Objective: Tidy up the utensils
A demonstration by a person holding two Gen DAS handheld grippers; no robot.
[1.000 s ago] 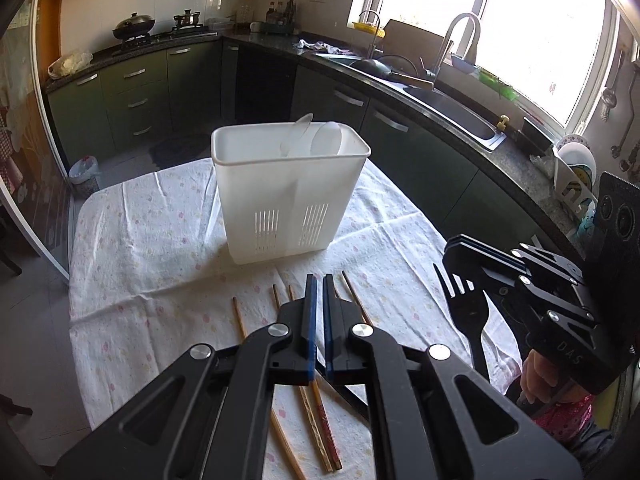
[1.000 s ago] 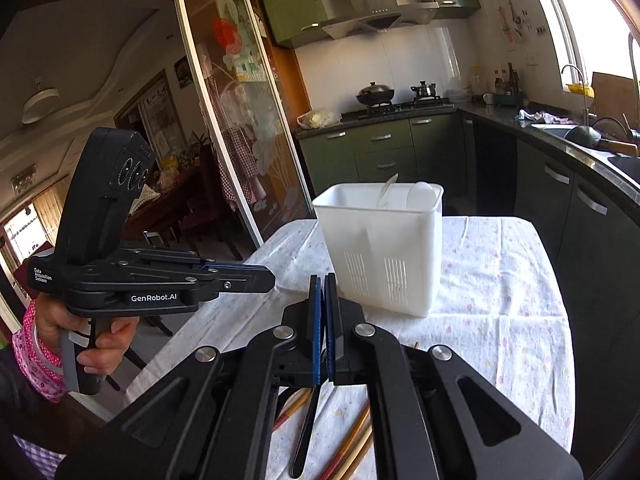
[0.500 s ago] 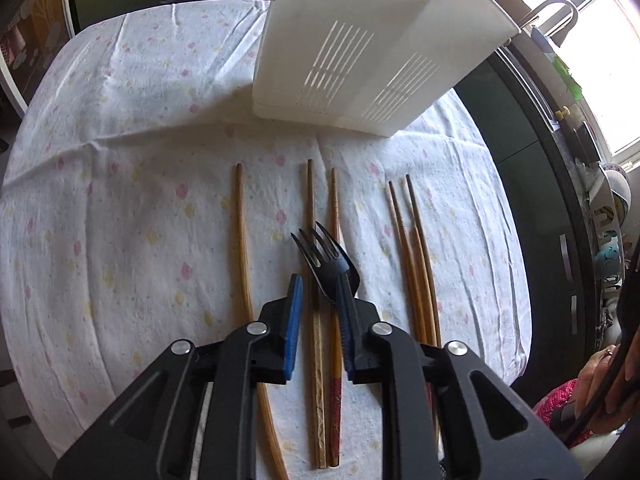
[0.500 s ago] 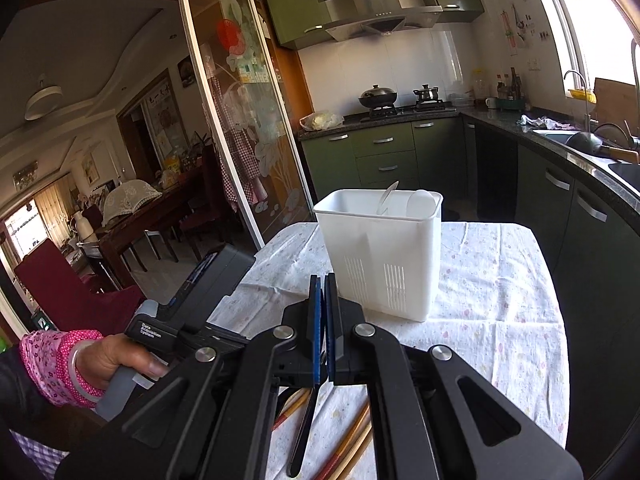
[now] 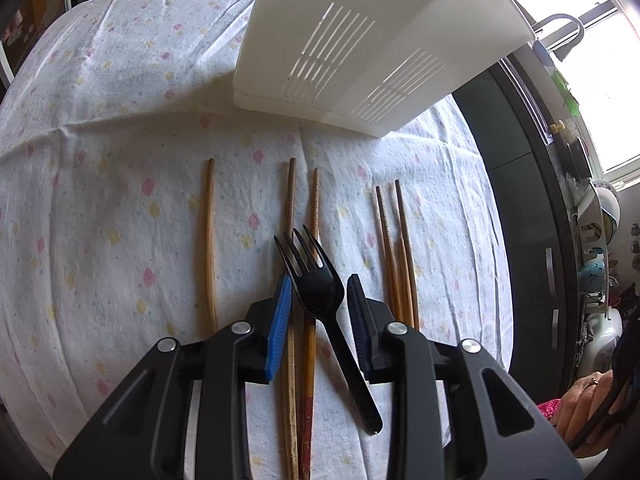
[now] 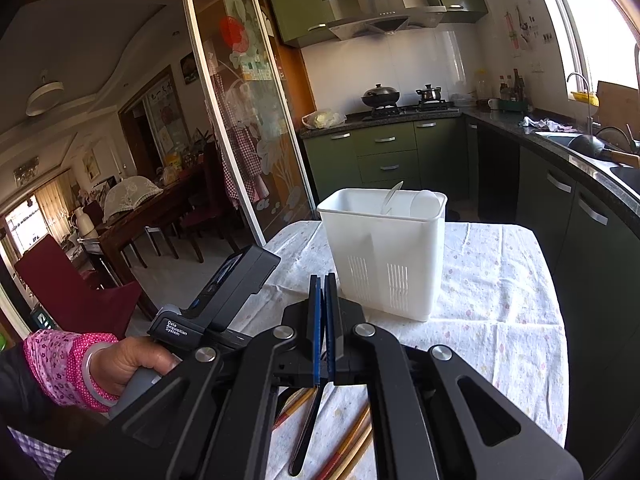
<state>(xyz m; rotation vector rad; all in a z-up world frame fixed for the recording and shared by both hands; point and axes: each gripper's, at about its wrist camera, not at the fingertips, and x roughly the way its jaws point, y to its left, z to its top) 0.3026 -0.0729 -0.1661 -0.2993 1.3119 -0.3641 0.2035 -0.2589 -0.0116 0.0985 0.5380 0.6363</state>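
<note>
A black plastic fork (image 5: 320,288) lies on the flowered tablecloth (image 5: 100,160) across wooden chopsticks (image 5: 291,216). My left gripper (image 5: 318,288) is open and low over the table, its blue-padded fingers on either side of the fork's head. More chopsticks lie left (image 5: 209,240) and right (image 5: 394,248). The white slotted utensil holder (image 5: 360,48) stands just beyond. In the right wrist view my right gripper (image 6: 324,280) is shut and empty, held above the near table edge; the holder (image 6: 384,256) holds white spoons, and the fork handle (image 6: 306,432) shows below.
The left hand and its gripper body (image 6: 224,292) are at the table's left side in the right wrist view. Green kitchen cabinets (image 6: 384,156) and a counter with a sink (image 6: 592,148) run behind and to the right. A dining room lies beyond the glass door (image 6: 240,128).
My left gripper tipped down from a level view onto the table, opened, and closed in on the fork so its fingers now flank the head. The right gripper stayed shut and still.
</note>
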